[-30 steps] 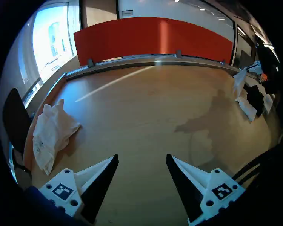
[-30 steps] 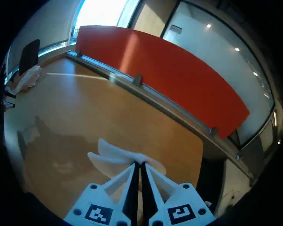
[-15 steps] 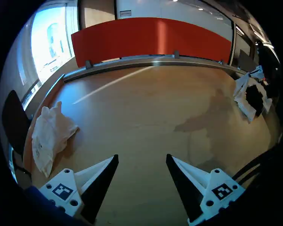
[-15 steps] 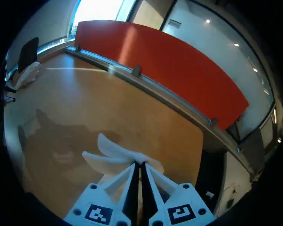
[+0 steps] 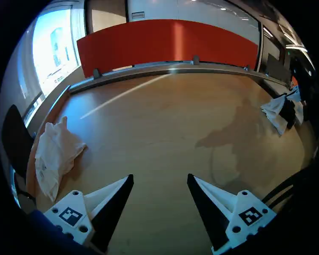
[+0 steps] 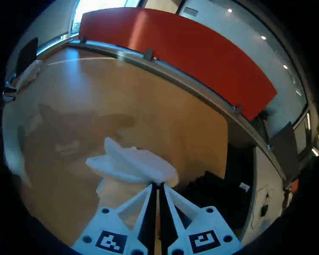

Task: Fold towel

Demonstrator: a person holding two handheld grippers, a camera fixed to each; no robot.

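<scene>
My right gripper [image 6: 157, 186] is shut on a white towel [image 6: 129, 163], which bunches out ahead of the fingertips above the wooden table [image 6: 117, 102]. In the left gripper view that same towel [image 5: 275, 114] hangs at the far right with the other gripper [image 5: 288, 111] as a dark shape on it. My left gripper [image 5: 159, 177] is open over bare table [image 5: 159, 127], nothing between its fingers. A second crumpled white cloth [image 5: 53, 153] lies at the table's left edge.
An orange divider panel [image 5: 168, 42] with a metal rail runs along the table's far edge. A dark chair back [image 5: 15, 140] stands left of the table. Bright windows [image 5: 51, 46] are at the far left. The table's right corner [image 6: 219, 123] drops to dark floor.
The right gripper has tilted and swung, so the towel now spreads wider and the table corner is closer. In the left gripper view the held towel drifted farther right. The left gripper barely moved.
</scene>
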